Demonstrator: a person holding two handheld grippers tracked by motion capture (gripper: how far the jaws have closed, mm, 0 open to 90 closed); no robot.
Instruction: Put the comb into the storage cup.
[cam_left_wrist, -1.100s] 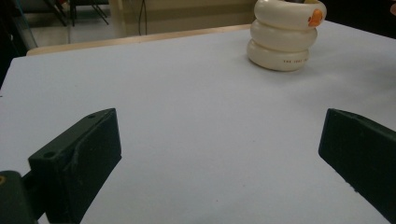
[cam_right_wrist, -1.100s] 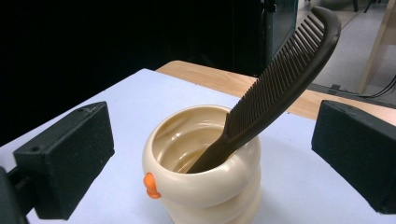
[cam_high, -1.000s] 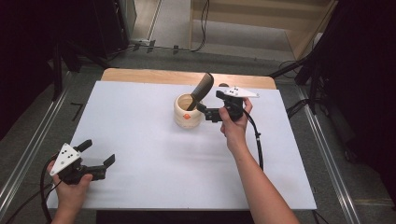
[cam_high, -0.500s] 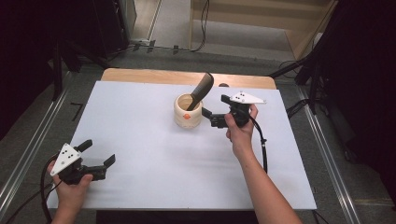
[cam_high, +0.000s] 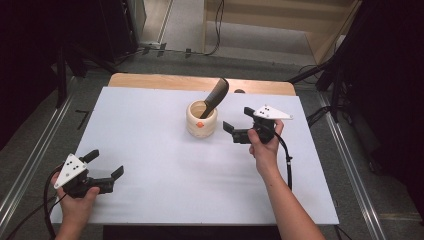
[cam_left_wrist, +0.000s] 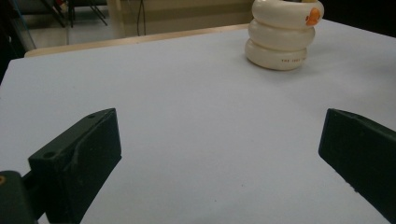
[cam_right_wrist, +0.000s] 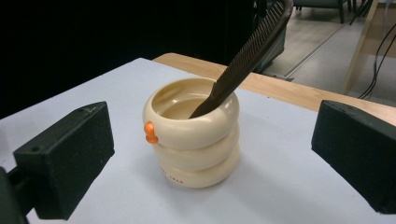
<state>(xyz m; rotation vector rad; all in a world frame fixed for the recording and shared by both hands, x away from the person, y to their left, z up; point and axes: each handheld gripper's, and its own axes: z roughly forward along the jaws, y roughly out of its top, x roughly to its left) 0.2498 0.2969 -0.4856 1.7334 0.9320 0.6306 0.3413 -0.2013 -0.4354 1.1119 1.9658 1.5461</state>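
Observation:
A cream ringed cup with a small orange mark stands at the back middle of the white sheet. A dark comb leans in it, top tilted to the right. My right gripper is open just right of the cup, apart from it, jaws pointing at it. In the right gripper view the cup and comb sit ahead between the wide jaws. My left gripper rests open at the front left, holding nothing. Far off in the left gripper view stands the cup.
A wooden table edge runs behind the white sheet. Metal rails flank the table on both sides. A black cable trails from the right gripper along the forearm.
My right gripper has drawn back from the cup, to the right and toward the person, with its jaws open. The comb stays in the cup. The left gripper has not moved.

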